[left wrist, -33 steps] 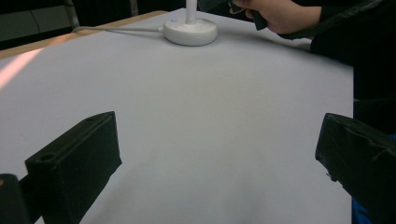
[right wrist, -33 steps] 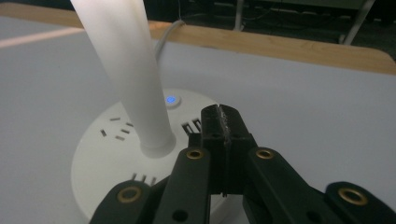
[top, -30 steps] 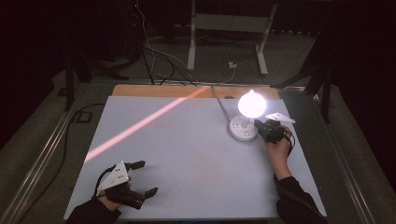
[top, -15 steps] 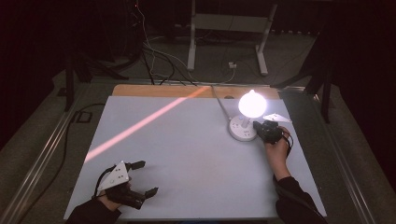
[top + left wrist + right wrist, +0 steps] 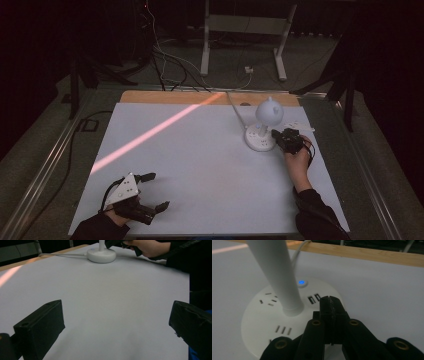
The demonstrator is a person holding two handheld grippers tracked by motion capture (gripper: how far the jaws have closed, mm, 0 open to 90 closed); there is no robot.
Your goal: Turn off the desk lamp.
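The white tabletop [image 5: 210, 165] lies dimmer than a second ago: the lamp [image 5: 269, 112] just beyond my right tongs [image 5: 330, 305] has gone dark. Those tongs sit pressed together, empty, over its round base [image 5: 262, 322], near the blue button [image 5: 301, 282]. My left tongs [image 5: 156, 191] rest wide apart, well away.

Right hand-held gripper [image 5: 331, 305], jaws pressed together, tips over the rim of a round white lamp base [image 5: 259, 320] with sockets. A white stem [image 5: 274, 272] rises from the base; a blue-lit button [image 5: 302, 282] glows behind. Bench [image 5: 387, 295] white, wooden far edge.
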